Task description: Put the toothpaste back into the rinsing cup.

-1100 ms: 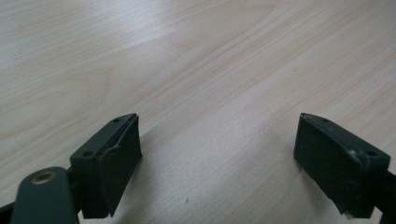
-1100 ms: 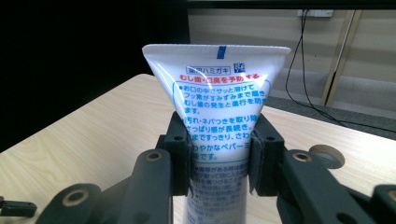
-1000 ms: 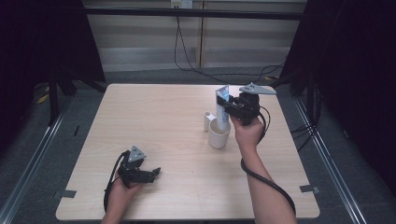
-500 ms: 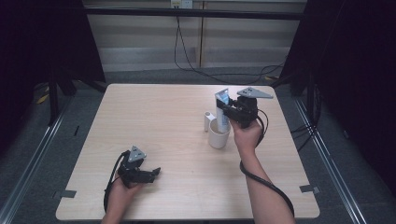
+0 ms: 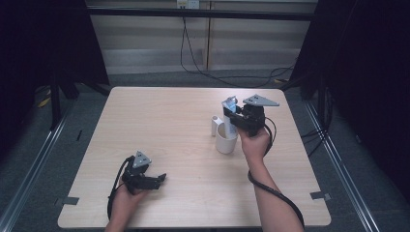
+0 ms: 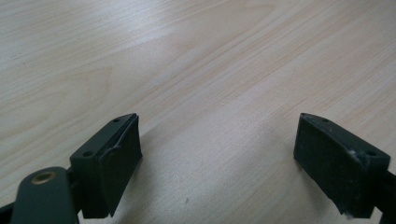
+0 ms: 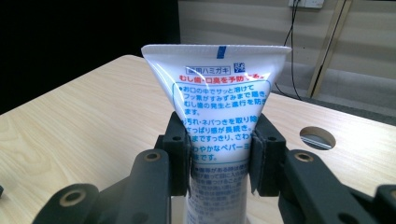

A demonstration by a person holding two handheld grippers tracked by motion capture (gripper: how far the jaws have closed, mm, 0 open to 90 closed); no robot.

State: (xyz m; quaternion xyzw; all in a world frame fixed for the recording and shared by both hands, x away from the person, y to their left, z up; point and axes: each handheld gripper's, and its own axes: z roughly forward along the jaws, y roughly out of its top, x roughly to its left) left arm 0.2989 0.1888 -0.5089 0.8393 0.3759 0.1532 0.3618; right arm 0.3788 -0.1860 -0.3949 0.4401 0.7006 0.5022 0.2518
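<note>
Toothpaste tube (image 7: 219, 112) stands crimp-up, clenched in the right hand-held gripper (image 7: 219, 161) above a white cup (image 5: 226, 140) near the bench's (image 5: 159, 121) right edge. Left hand-held gripper (image 6: 217, 163), jaws spread and released, rests near the front-left corner.

I am working in what looks like a lab recording booth: a pale wooden table (image 5: 159, 125) stands on grey carpet, black curtains (image 5: 43, 43) hang on both sides, black cables (image 5: 193, 53) trail down the panelled back wall to a socket (image 7: 306, 3).
</note>
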